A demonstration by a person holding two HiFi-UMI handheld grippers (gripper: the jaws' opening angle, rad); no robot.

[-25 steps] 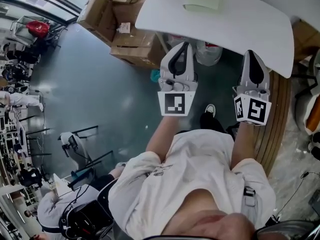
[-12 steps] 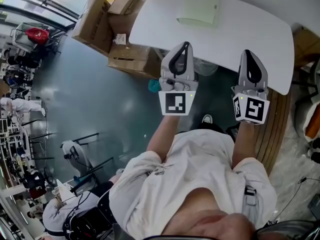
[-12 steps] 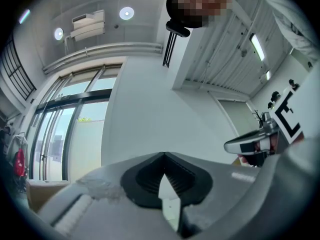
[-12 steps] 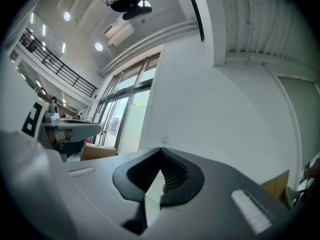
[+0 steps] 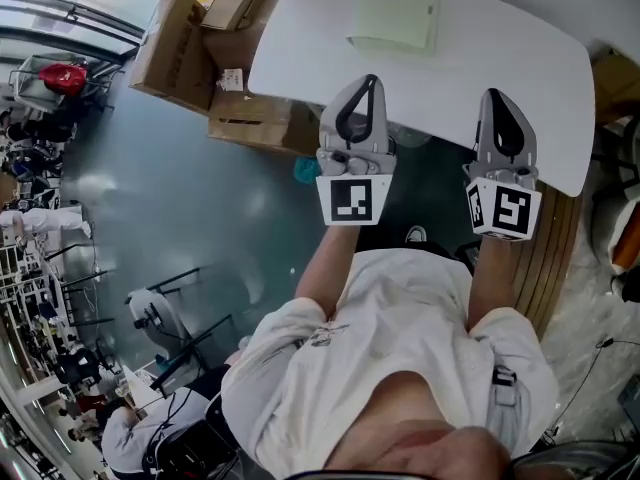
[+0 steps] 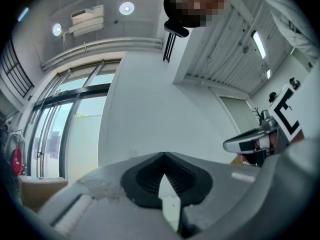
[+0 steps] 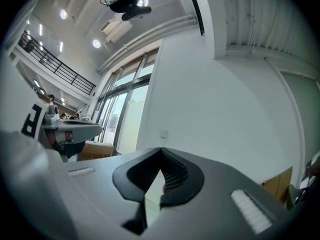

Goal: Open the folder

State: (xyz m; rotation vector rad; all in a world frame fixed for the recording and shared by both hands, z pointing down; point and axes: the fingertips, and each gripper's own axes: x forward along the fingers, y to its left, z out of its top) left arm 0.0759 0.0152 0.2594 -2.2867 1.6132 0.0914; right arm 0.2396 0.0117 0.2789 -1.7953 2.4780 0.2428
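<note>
Table [image 5: 520, 58] far edge cut off at top; folder [image 5: 395, 13] cover state too small to tell.

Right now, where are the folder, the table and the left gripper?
folder [image 5: 395, 13], head view, middle of its cover.
table [image 5: 510, 63], head view, bare white top.
left gripper [image 5: 368, 86], head view, its shut fingertips.

Smooth matt table [image 5: 500, 68], perhaps plastic folder [image 5: 395, 13], cardboard boxes [image 5: 170, 33]

one folder [image 5: 395, 13], two grippers [image 5: 371, 81] [image 5: 491, 96]
</note>
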